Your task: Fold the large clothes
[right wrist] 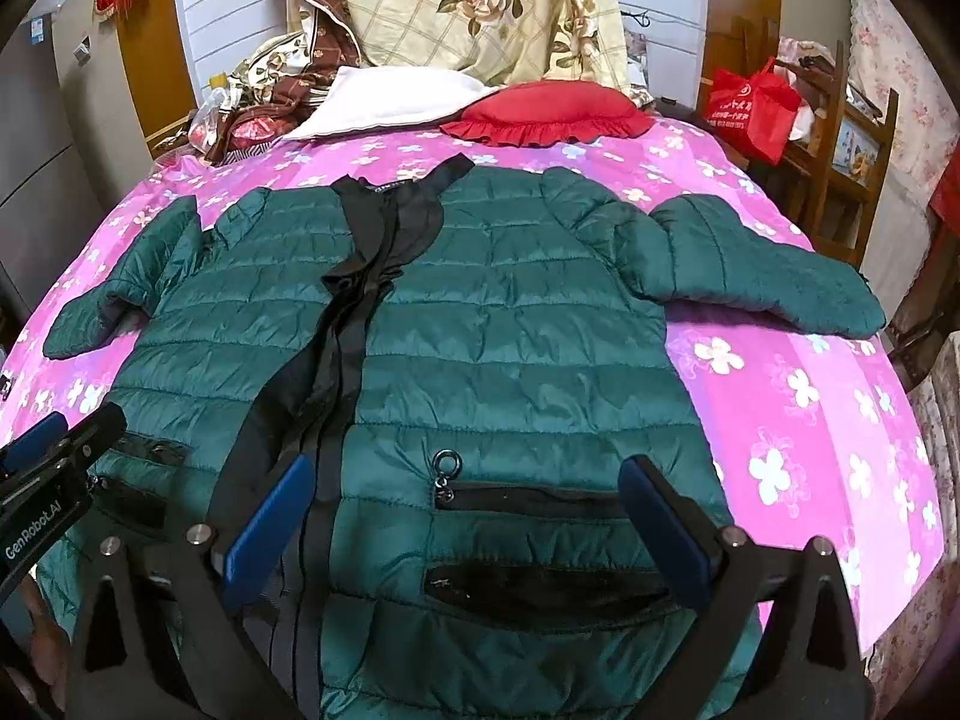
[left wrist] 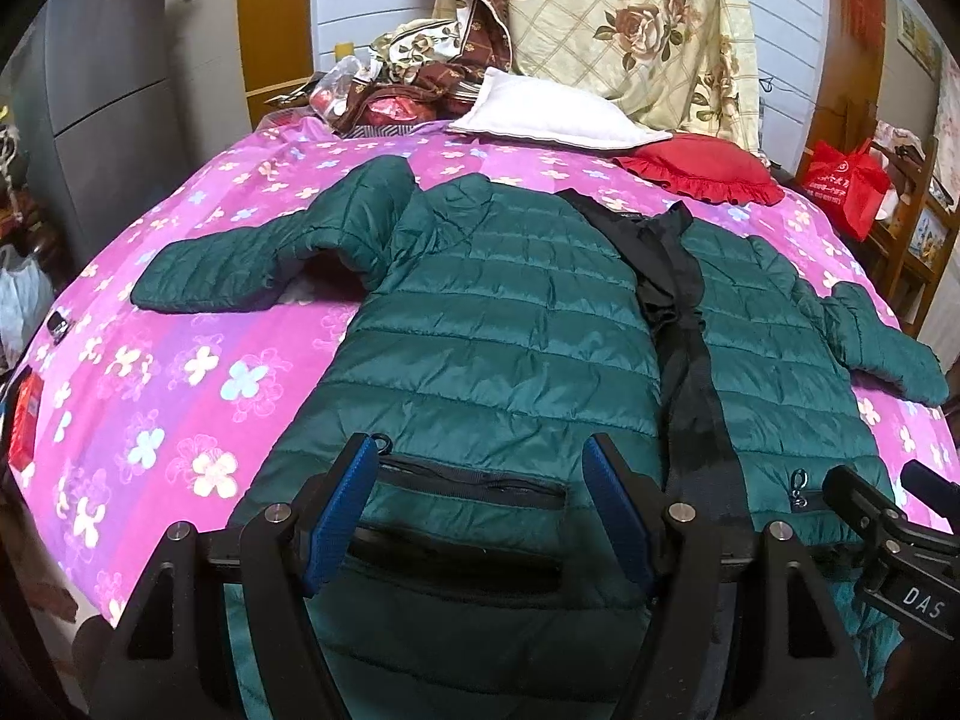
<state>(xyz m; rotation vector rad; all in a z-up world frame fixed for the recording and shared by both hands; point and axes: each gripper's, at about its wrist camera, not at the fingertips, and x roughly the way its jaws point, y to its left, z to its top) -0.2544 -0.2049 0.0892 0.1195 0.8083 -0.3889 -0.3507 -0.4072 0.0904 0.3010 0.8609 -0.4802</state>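
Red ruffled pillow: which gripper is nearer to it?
Right. The right gripper sits on the jacket half below the red ruffled pillow; the left gripper is over the other half.

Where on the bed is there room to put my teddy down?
Bare pink bedspread lies below the green jacket and its sleeve on one side, and on the other side below the other sleeve. It is crowded by the headboard: white pillow, red cushion, heaped bedding.
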